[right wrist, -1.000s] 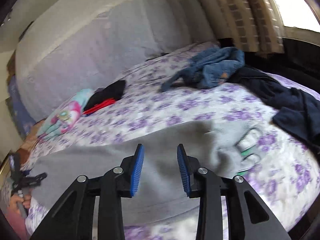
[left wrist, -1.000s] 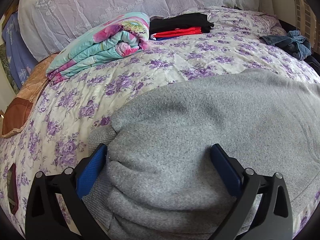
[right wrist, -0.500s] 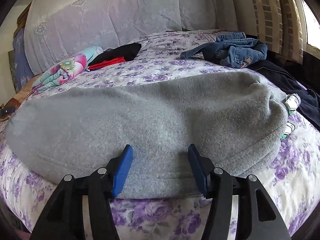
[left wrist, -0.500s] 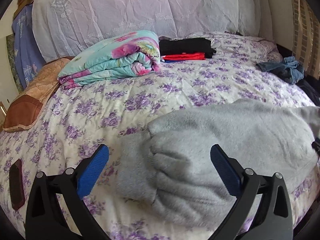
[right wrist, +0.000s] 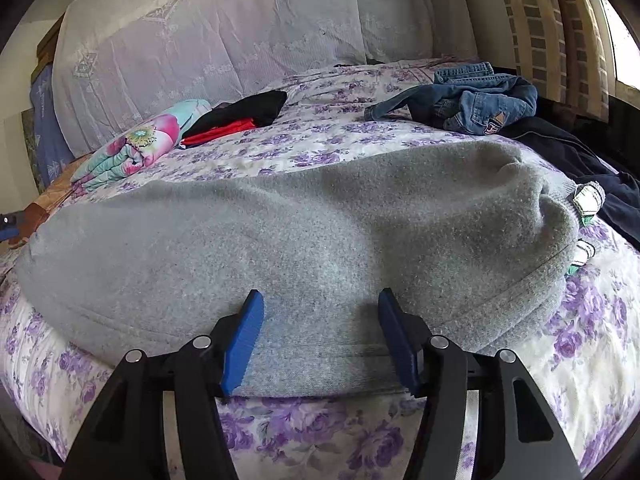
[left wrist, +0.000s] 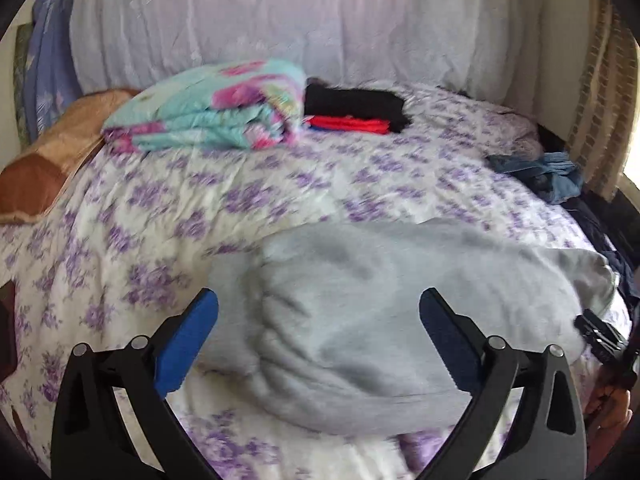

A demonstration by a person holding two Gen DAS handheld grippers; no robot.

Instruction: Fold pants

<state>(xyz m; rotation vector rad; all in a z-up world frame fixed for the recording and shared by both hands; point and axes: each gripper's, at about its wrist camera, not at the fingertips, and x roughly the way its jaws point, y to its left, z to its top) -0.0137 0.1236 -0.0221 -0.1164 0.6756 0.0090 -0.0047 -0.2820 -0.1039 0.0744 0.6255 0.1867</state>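
Note:
Grey fleece pants [right wrist: 300,220] lie folded lengthwise across the floral bedspread [right wrist: 320,148], waistband with a white-green drawstring at the right, cuff end [left wrist: 240,292] at the left. My right gripper [right wrist: 321,296] sits low at the pants' near edge. Its jaws are opening, and the grey hem lies between the blue pads without being pressed. My left gripper [left wrist: 319,296] hovers wide open above the cuff end, with nothing gripped. The left wrist view is blurred.
A folded floral quilt [left wrist: 208,120] and a stack of black and red clothes [left wrist: 352,114] lie near the headboard. Crumpled jeans [right wrist: 472,100] and a dark garment [right wrist: 580,168] sit at the right. A brown pillow [left wrist: 36,184] is at the far left.
The left gripper has lifted and drawn back off the cuff end, leaving it on the bed. The right gripper has come down to the pants' near edge and spread its jaws wider.

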